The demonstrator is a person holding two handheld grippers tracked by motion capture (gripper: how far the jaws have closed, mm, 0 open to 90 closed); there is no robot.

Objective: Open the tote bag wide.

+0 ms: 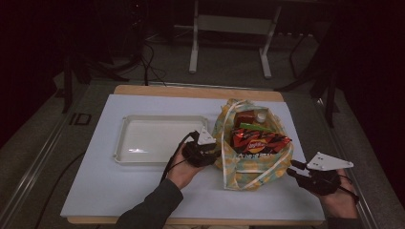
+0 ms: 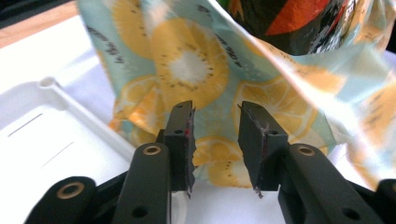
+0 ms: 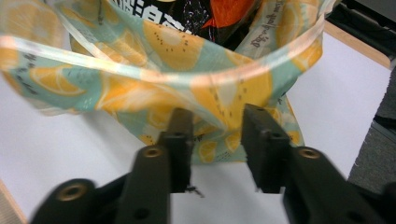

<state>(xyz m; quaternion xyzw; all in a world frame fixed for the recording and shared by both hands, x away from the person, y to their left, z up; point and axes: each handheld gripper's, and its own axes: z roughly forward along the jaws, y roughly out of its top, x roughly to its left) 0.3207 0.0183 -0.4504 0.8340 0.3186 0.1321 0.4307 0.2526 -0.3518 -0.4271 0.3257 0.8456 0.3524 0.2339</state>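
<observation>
We are working at a soft cloth bag printed with yellow citrus slices on pale teal [image 1: 248, 164], sitting on the right half of the white table top [image 1: 95, 191], just right of a shallow white plastic tray [image 1: 143, 138].

The bag is lying open toward the camera in the high view. Inside it, a red-and-black glossy snack packet [image 1: 260, 141] is lying across the opening; behind it a green item [image 1: 255, 127], a dark red-brown carton [image 1: 244, 119] and a small white cap [image 1: 261, 116] are showing, too small to tell more.

We are holding the left gripper [image 2: 215, 140] at the bag's left side, between the tray's right edge and the bag. In the left gripper view its jaws are standing apart with a clear gap, bag cloth showing behind them; the pads are not pressing on anything we can see. Whether the tips are brushing the cloth we cannot tell.

We are holding the right gripper [image 3: 215, 140] at the bag's near right corner, pointing toward it. In the right gripper view its jaws are likewise standing parted, with the bag's pale rim band [image 3: 187, 77] and a fold of printed cloth lying just beyond and between the tips, nothing clamped.
</observation>
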